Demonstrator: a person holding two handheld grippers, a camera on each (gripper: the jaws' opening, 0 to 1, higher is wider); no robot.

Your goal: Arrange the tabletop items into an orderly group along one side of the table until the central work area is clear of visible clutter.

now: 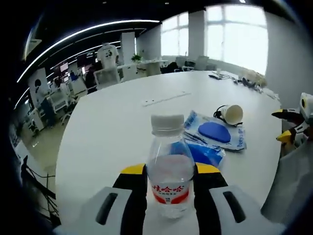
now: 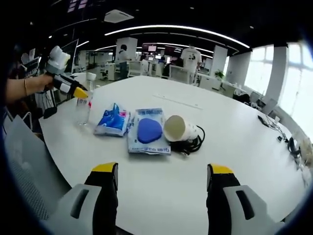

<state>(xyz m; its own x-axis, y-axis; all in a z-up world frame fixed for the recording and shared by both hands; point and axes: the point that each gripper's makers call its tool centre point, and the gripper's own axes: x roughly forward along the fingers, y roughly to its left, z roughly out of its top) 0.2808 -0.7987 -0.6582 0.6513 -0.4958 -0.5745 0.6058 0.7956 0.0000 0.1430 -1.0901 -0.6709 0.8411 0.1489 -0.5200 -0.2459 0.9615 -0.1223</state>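
A clear water bottle with a white cap and red label stands on the white table, and my left gripper is shut on it from both sides. Behind it lie a blue packet, a clear bag holding a blue pad, and a paper cup on its side over a black cable. The right gripper view has the same bottle in the left gripper, then the blue packet, bag, cup and cable. My right gripper hangs open over the near table edge.
A thin white strip lies farther out on the table. Small dark items sit at the far edge. A grey chair back stands by the near edge. Office chairs and desks are beyond.
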